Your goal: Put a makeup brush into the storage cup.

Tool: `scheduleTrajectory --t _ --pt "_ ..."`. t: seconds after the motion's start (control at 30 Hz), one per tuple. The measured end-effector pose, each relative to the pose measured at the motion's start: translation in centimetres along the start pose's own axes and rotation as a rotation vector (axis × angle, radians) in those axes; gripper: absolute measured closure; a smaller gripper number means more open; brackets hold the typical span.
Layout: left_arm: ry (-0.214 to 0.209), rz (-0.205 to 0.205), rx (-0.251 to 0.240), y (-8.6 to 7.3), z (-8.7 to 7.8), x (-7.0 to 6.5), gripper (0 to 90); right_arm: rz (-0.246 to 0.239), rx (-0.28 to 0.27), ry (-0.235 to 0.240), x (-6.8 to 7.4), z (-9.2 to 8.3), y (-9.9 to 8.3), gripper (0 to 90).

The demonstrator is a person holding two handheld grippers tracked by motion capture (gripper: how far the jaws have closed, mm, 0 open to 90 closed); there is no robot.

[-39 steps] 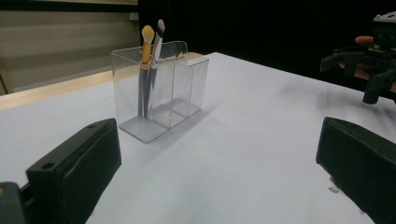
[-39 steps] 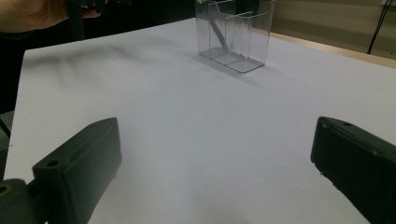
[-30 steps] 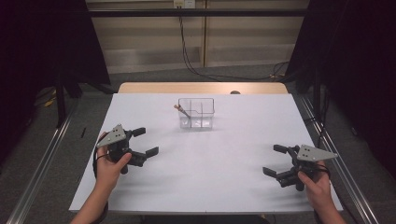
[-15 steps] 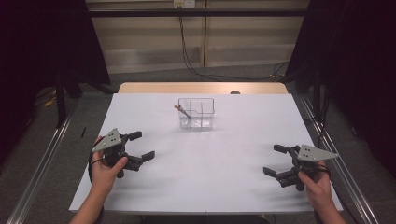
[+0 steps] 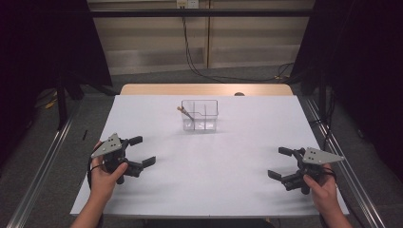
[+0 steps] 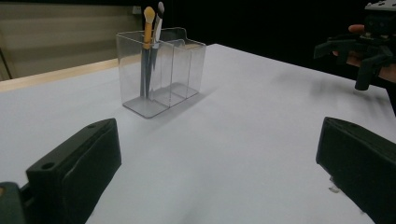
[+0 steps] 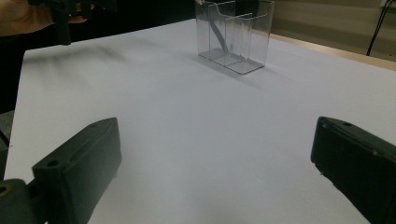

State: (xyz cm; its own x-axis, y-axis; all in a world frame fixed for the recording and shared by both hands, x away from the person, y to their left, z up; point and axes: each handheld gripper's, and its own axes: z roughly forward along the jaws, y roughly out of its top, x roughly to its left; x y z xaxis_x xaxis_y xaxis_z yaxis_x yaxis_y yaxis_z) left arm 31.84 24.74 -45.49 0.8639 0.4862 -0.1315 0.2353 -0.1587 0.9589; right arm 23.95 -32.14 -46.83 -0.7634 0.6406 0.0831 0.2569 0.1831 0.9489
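A clear plastic organiser [image 5: 200, 115] [image 6: 160, 70] [image 7: 235, 34] with several compartments stands at the far middle of the white table [image 5: 214, 156]. Two makeup brushes [image 6: 150, 28] [image 5: 185, 112] lean in its left compartment, one with a yellow tip, one with a dark tip. My left gripper [image 5: 143, 151] [image 6: 215, 172] is open near the table's left front, well short of the organiser. At the right front my right gripper [image 5: 281, 162] [image 7: 215, 172] is open too, with nothing between its jaws.
A wooden tabletop strip [image 5: 204, 89] shows behind the white sheet. Metal rails [image 5: 43, 161] run along both sides of the table. Cables [image 5: 190, 52] hang down the back wall. Dark curtains [image 5: 43, 42] flank the space.
My left gripper has drawn back toward the near left and turned slightly. The right gripper has hardly moved.
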Motion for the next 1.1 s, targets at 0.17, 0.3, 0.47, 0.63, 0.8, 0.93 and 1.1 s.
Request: scheduleTrajectory --t 0.17,0.3,0.47,0.63,0.8,0.93,1.1 --pt "-0.003 0.003 0.005 -0.1 -0.2 -0.1 0.0 0.000 -0.001 0.000 0.0 0.0 0.0 1.5" --pt "0.002 0.000 0.001 -0.1 -0.5 -0.2 0.0 0.000 0.000 -0.001 0.0 0.0 0.0 1.5" --pt "0.002 0.005 0.010 -0.3 -0.8 -0.2 0.0 0.000 -0.002 -0.001 0.0 0.0 0.0 1.5" --pt "0.011 0.003 0.012 -0.4 -1.3 -0.2 0.0 0.000 0.000 -0.001 0.0 0.0 0.0 1.5" --pt "0.014 -0.001 0.013 -0.6 -1.7 -0.3 0.0 0.001 0.001 0.000 0.0 0.0 0.0 1.5" --pt "0.011 -0.002 0.014 -0.7 -1.9 -0.5 0.0 0.000 0.000 0.000 0.0 0.0 0.0 1.5" --pt "0.013 -0.008 0.019 -1.0 -2.1 -0.5 0.0 0.000 0.001 0.001 0.0 0.0 0.0 1.5"
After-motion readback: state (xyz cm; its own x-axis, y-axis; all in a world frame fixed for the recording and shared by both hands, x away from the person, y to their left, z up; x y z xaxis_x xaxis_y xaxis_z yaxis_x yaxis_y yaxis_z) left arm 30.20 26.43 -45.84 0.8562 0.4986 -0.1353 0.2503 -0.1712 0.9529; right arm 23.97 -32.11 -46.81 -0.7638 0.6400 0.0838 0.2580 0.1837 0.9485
